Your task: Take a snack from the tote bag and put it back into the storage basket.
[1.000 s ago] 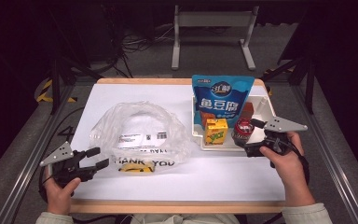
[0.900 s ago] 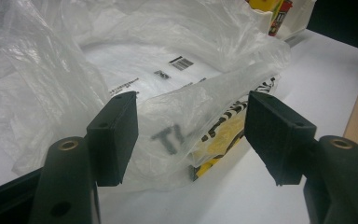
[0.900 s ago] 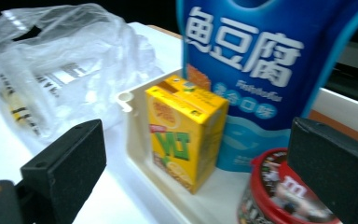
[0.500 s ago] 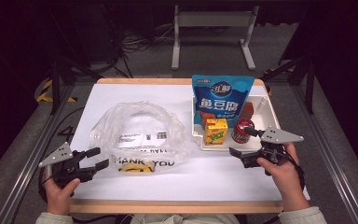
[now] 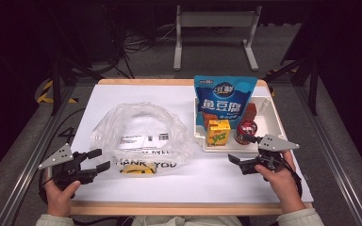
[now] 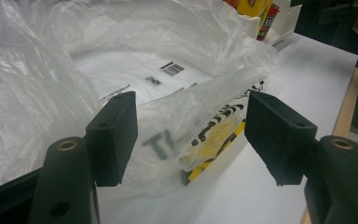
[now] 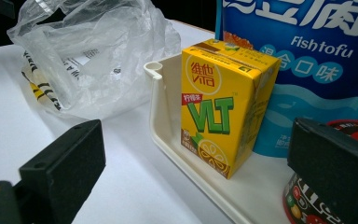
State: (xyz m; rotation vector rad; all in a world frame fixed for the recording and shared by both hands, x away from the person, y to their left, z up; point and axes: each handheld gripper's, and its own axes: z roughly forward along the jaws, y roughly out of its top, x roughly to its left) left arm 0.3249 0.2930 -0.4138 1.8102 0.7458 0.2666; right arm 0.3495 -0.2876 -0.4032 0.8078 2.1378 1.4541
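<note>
White counter, dark room behind. Packing not begun: yellow lemon-tea carton, red can and blue fish-tofu pouch all sit in the white plastic tray; crinkled clear plastic bag lies apart. Left gripper and right gripper fingers released, grasping nothing. Right gripper view reads the carton's label; left gripper view shows the bag's open mouth.

Your left gripper and right gripper have black blocky jaws, grey three-cornered top plates and brass-ringed screw holes; your sleeves are pale.
</note>
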